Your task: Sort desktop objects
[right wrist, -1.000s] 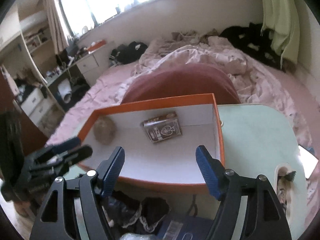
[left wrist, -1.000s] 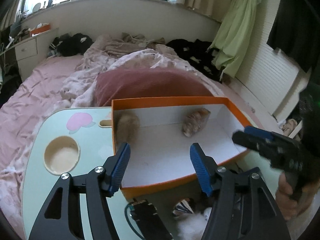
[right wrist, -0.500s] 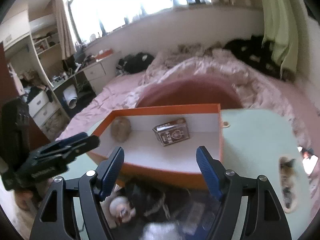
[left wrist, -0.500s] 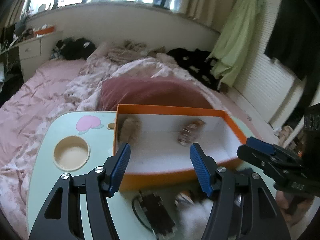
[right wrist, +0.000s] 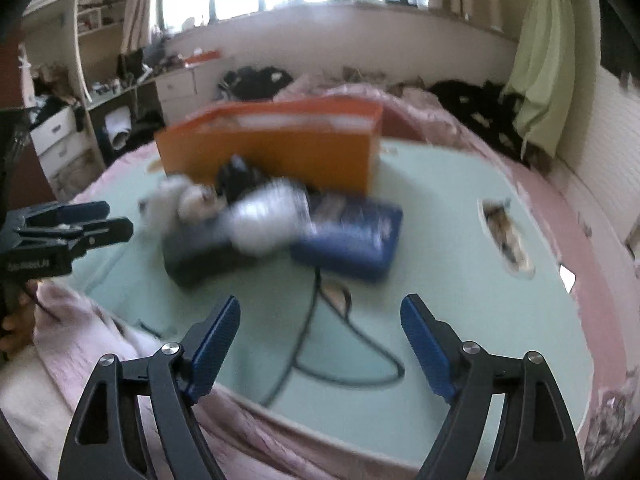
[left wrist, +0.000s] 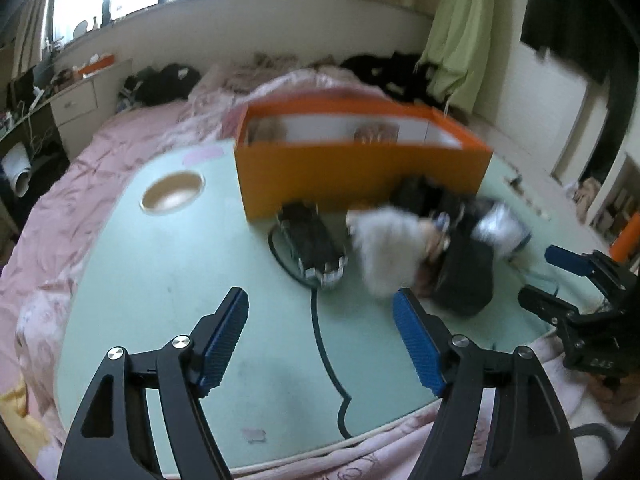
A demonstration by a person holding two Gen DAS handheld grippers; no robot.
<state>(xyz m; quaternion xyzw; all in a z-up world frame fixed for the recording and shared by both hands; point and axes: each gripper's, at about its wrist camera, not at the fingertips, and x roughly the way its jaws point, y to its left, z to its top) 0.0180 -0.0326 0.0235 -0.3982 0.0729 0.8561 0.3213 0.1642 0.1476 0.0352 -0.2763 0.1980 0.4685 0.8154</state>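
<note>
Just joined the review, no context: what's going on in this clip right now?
A person with a handheld gripper in each hand is sorting clutter on a pale green table. Both the left gripper and the right gripper are open, empty, and hang over the near edge. An orange box at the back holds a couple of blurred items. In front of it lie a white fluffy thing, a blue box, dark objects and a black cable, all unsorted.

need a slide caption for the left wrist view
Open left tongs hover over the green table, facing an orange box and blurred clutter in front of it.
</note>
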